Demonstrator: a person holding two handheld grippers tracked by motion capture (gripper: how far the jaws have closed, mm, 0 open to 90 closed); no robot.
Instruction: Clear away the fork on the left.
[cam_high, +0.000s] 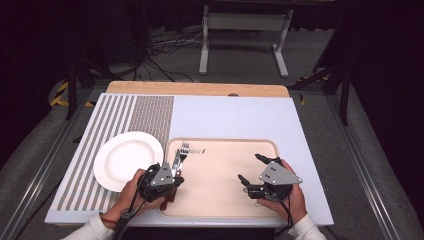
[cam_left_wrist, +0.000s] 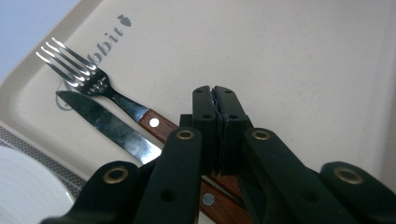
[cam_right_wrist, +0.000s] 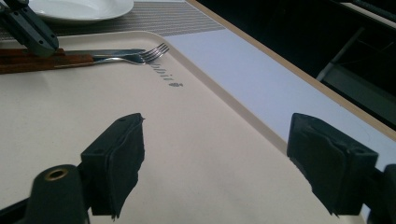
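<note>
Fork (cam_left_wrist: 88, 77) and knife (cam_left_wrist: 109, 126): shiny polished metal, reddish wood handles with metal rivets. Tray (cam_left_wrist: 280, 60): matt beige speckled plastic. Plate (cam_high: 127, 160): glossy white. Placemat (cam_high: 120, 117): woven striped cloth. Left gripper (cam_left_wrist: 217, 112): matt black plastic, brass-coloured pins.

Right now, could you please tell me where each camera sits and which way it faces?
High view: above the person's side, looking forward and down on the tray, plate and both forearms.
Left gripper view: on the left hand-held gripper, its shut jaws over the fork and knife.
Right gripper view: on the right hand-held gripper, jaws open, facing across the tray.
All share tray, fork and knife.
</note>
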